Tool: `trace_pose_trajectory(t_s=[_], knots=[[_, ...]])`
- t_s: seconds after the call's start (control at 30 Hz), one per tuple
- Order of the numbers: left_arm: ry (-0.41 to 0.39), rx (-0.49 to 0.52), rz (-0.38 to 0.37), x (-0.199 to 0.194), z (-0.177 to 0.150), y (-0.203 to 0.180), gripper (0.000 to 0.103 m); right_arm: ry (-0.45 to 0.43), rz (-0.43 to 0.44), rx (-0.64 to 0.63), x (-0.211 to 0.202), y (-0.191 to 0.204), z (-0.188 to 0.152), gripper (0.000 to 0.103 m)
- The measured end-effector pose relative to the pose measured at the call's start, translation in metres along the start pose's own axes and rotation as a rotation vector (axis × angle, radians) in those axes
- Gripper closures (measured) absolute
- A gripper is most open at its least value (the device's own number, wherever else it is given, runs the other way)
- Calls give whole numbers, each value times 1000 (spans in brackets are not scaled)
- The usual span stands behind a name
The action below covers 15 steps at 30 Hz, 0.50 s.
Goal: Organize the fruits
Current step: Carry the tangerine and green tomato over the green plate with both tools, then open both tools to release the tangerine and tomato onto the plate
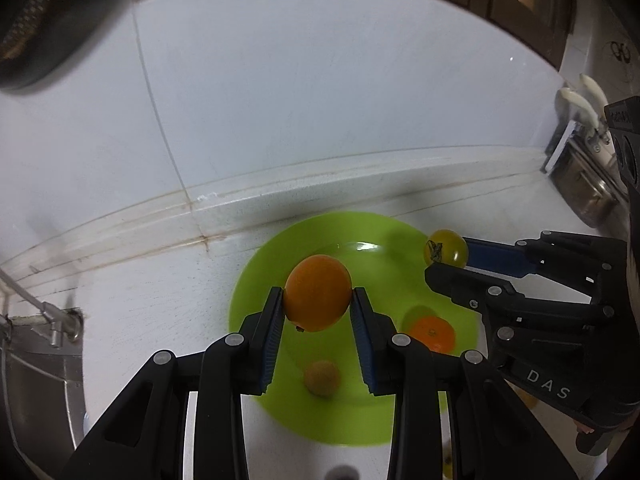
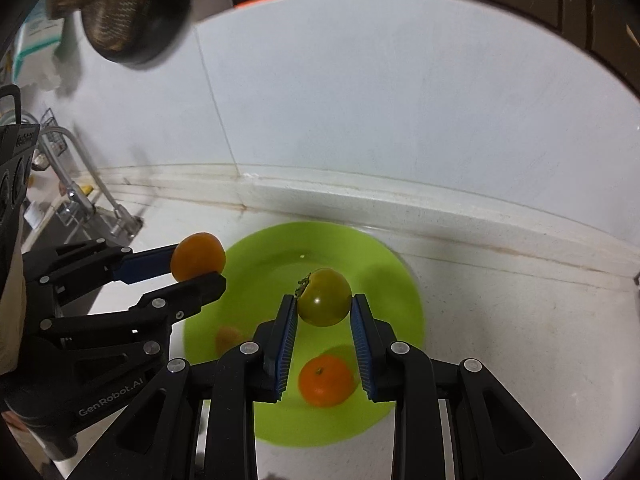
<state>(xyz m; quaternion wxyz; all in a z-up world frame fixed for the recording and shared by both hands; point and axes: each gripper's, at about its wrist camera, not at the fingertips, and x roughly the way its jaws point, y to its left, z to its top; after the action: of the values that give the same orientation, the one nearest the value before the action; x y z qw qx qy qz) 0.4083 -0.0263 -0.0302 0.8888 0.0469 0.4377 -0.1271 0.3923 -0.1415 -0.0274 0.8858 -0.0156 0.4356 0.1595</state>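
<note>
A lime green plate (image 1: 256, 280) lies on the white counter by the wall; it also shows in the right wrist view (image 2: 384, 280). My left gripper (image 1: 318, 298) is shut on an orange (image 1: 318, 292) and holds it above the plate; it shows from the side in the right wrist view (image 2: 198, 266). My right gripper (image 2: 324, 302) is shut on a yellow-green tomato (image 2: 325, 297) above the plate, seen too in the left wrist view (image 1: 446, 249). On the plate lie a mandarin (image 2: 326, 380) and a small tan fruit (image 1: 321, 378).
A sink with a tap (image 2: 80, 196) is at the left of the counter. A metal rack with white utensils (image 1: 580, 152) stands at the right. The tiled wall (image 1: 320, 100) rises just behind the plate. A dark pan (image 2: 128, 8) hangs upper left.
</note>
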Motion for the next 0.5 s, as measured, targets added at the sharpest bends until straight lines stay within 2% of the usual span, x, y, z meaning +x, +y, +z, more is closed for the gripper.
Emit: trace_pose_trajectory(t_s=[0.23,0.5], knots=[[56,-11,-4,34,9,7,70,81,7,16,37,-14,3,74],[121,-26,-24,66,11,13,70,130,12,32,66,-21,6,74]])
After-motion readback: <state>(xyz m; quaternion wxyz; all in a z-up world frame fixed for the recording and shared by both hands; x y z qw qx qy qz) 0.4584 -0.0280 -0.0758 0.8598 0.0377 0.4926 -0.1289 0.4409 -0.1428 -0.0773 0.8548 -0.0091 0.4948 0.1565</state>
